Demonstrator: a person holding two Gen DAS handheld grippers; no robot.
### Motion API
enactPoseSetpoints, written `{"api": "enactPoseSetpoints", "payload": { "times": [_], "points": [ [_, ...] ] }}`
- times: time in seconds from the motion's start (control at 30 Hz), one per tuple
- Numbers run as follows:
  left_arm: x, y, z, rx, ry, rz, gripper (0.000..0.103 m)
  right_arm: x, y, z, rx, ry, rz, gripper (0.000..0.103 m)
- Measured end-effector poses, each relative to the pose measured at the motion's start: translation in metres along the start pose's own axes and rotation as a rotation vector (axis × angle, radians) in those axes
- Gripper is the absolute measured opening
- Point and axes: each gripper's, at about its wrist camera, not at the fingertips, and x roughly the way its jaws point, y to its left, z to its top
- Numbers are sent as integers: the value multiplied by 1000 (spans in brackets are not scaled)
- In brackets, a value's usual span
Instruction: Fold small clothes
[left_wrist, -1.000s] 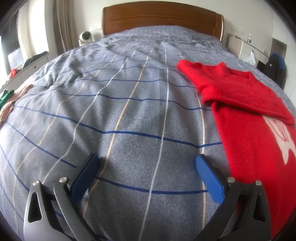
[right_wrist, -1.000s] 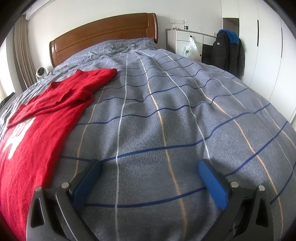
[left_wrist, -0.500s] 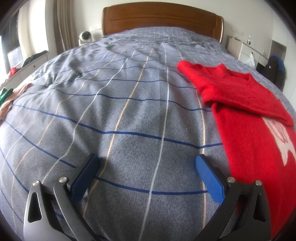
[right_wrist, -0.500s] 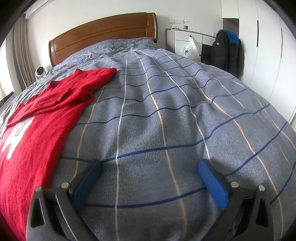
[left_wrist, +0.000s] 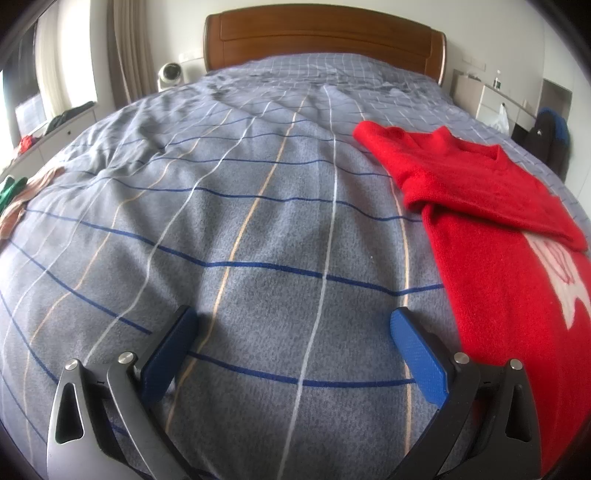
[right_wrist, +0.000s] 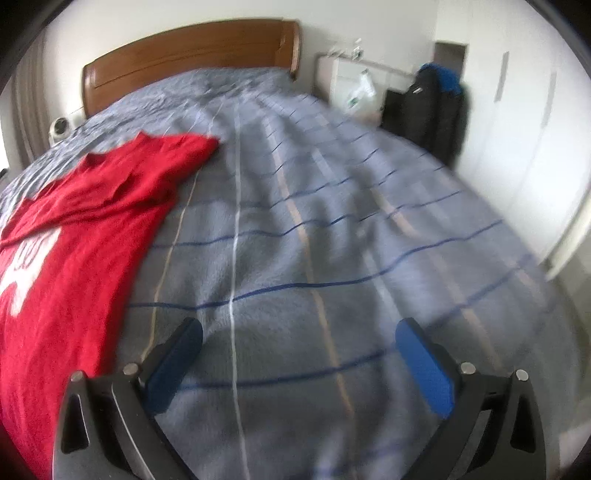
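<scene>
Two grippers over grey plaid bedspread, both w/ jaws spread wide, nothing between them. Left gripper: red sweater at frame right, long axis running lower right to collar at upper centre, sleeve folded across chest; white motif, unreadable. Right gripper: sweater at frame left; view blurred.

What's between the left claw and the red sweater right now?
Only bare striped duvet. In the left wrist view, the open left claw sits just left of the red sweater, its right finger nearly at the hem edge.
</scene>
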Motion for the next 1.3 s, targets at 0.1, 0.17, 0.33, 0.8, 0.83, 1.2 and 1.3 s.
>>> {"api": "enactPoseSetpoints", "payload": {
  "times": [0.1, 0.17, 0.33, 0.8, 0.83, 1.2, 1.3],
  "points": [
    [0, 0, 0, 0, 0, 0, 103, -12, 5, 1, -38, 16, -43, 102],
    [0, 0, 0, 0, 0, -1, 103, -19, 8, 2, -58, 15, -66, 102],
    [0, 1, 0, 0, 0, -2, 103, -32, 11, 6, -67, 22, -106, 102],
    [1, 0, 0, 2, 0, 0, 103, -47, 20, 7, -133, 18, -209, 102],
    [1, 1, 0, 2, 0, 0, 103, -49, 21, 8, -138, 15, -215, 102],
    [1, 1, 0, 2, 0, 0, 103, -71, 34, 17, -191, -32, -241, 102],
    [0, 2, 2, -1, 16, -7, 102, -75, 32, 18, -163, -38, -184, 102]
  ]
}}
